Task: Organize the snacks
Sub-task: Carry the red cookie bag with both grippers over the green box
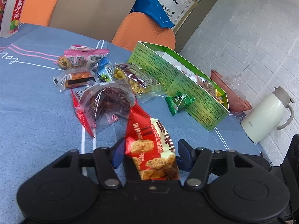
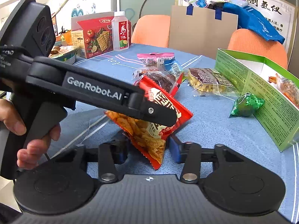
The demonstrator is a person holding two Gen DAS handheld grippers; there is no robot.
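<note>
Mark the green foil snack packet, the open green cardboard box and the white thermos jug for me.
green foil snack packet [image 1: 178, 102], left wrist view, middle of its crinkled front
open green cardboard box [image 1: 188, 85], left wrist view, printed long side wall
white thermos jug [image 1: 265, 113], left wrist view, body

White thermos jug [image 1: 265, 112], orange chairs [image 2: 151, 29]

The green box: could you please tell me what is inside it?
Inside the green box, wrapped snacks in clear and orange packets show above its wall. The wall hides the floor and anything lower down.
</note>
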